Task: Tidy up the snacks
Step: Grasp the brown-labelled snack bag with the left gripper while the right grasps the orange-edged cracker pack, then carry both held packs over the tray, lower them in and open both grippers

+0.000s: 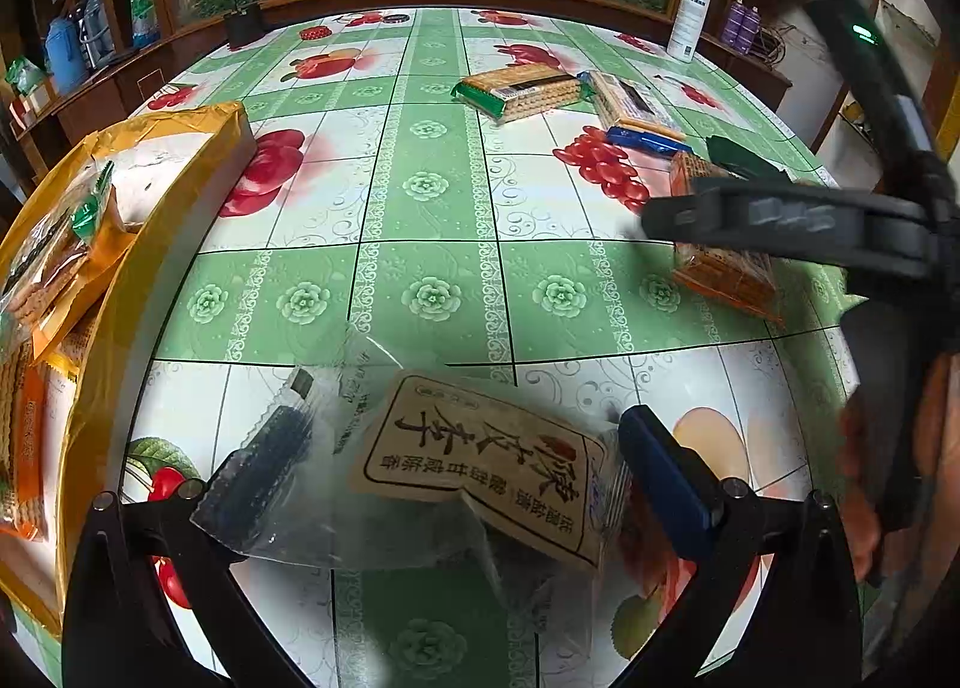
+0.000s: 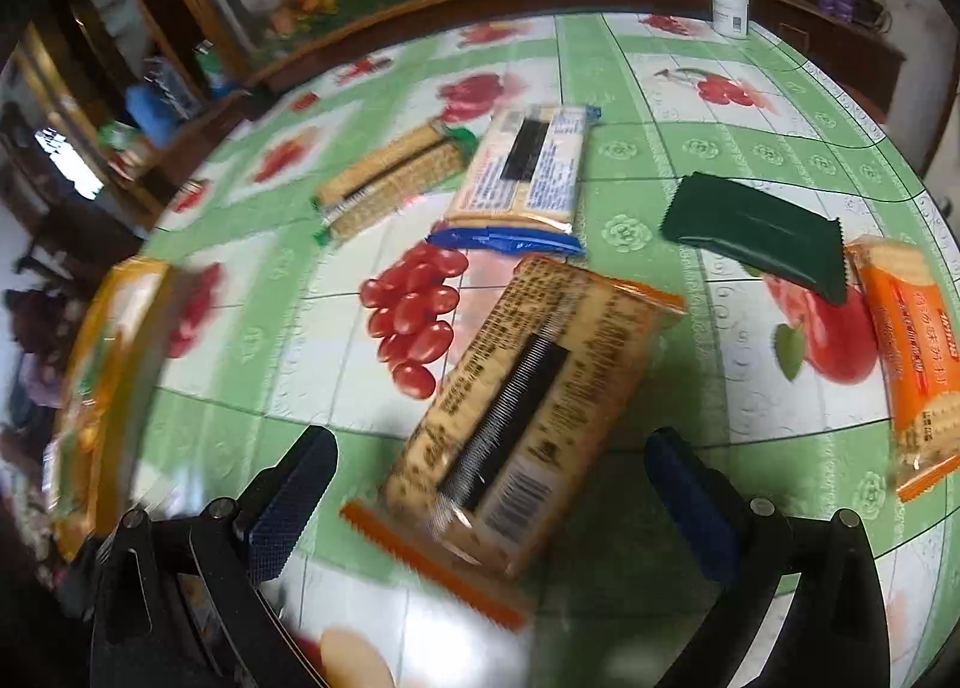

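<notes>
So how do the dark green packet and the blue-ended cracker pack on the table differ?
The dark green packet is opaque and plain on its visible face; the blue-ended cracker pack is see-through, showing pale crackers under a printed label. The green packet looks flatter and smaller; the blue-ended pack is bulkier. The green packet lies alone, while the blue-ended pack lies close beside a green-ended cracker pack. Both lie flat on the tablecloth.

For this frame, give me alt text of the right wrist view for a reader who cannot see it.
The open right gripper hovers over an orange-edged cracker pack lying label-down on a green fruit-print tablecloth, pads clear of it. Beyond lie a blue-edged pack, a green-edged pack, a dark green packet and, at right, an orange pack.
</notes>
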`<action>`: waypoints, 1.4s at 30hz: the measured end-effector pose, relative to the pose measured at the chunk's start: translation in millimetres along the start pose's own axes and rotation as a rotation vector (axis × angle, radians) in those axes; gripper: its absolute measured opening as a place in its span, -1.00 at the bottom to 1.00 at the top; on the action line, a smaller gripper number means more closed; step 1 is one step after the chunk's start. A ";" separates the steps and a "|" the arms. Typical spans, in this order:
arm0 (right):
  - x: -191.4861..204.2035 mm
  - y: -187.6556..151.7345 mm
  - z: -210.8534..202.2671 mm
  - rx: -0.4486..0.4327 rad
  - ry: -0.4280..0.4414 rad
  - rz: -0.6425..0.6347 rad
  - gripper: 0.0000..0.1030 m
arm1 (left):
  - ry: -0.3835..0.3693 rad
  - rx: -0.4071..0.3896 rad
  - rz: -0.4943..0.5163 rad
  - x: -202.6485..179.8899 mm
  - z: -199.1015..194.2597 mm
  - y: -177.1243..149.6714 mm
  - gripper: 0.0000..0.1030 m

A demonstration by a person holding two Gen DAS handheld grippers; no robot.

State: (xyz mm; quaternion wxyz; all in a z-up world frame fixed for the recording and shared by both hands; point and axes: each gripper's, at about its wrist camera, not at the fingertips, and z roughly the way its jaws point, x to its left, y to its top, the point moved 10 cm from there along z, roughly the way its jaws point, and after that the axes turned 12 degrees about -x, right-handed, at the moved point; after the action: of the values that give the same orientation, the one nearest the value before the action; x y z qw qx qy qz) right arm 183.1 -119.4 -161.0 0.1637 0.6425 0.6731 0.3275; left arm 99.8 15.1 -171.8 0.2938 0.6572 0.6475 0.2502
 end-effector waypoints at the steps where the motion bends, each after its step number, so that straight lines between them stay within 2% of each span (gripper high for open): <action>1: 3.6 1.5 4.7 -0.007 -0.041 -0.037 1.00 | 0.002 0.000 0.002 0.0 0.5 0.4 1.00; 3: 10.1 0.4 12.6 -0.007 -0.093 -0.108 1.00 | 0.002 0.000 0.006 0.5 1.5 1.6 0.97; 5: 14.4 -2.7 15.2 -0.017 -0.112 -0.165 0.94 | 0.004 -0.016 0.009 2.9 0.2 3.9 0.80; 7: 17.2 -3.9 11.9 -0.031 -0.090 -0.194 0.74 | 0.001 -0.035 0.009 5.0 -1.7 6.6 0.46; 8: 16.8 -3.9 8.8 -0.037 -0.082 -0.200 0.45 | -0.004 -0.040 0.006 6.4 -2.2 7.2 0.43; 9: 16.4 -3.6 4.7 -0.044 -0.068 -0.206 0.25 | -0.014 -0.047 0.003 7.3 -3.2 7.9 0.32; 10: 15.3 -3.4 2.5 -0.046 -0.061 -0.206 0.19 | -0.026 -0.055 -0.004 7.7 -4.5 8.4 0.17; 16: 20.3 -8.2 -17.5 -0.082 0.084 -0.141 0.10 | -0.036 -0.091 -0.009 11.0 -15.1 11.7 -0.11; 26: 44.8 -10.0 -51.6 -0.102 0.260 -0.066 0.06 | -0.029 -0.137 -0.010 27.3 -41.2 15.0 -0.22; 33: 62.8 -7.7 -63.1 -0.125 0.302 -0.067 0.05 | 0.016 -0.192 -0.014 45.5 -61.6 27.5 -0.27; 42: 115.1 2.3 -77.4 -0.150 0.401 -0.107 0.05 | 0.076 -0.249 -0.057 85.0 -86.7 39.8 -0.29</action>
State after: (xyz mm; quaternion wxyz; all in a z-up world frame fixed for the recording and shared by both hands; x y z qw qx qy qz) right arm 121.4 -25.4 -79.8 0.0910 0.5140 0.6991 0.4887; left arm 69.4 105.8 -87.0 0.3553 0.5870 0.6406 0.3447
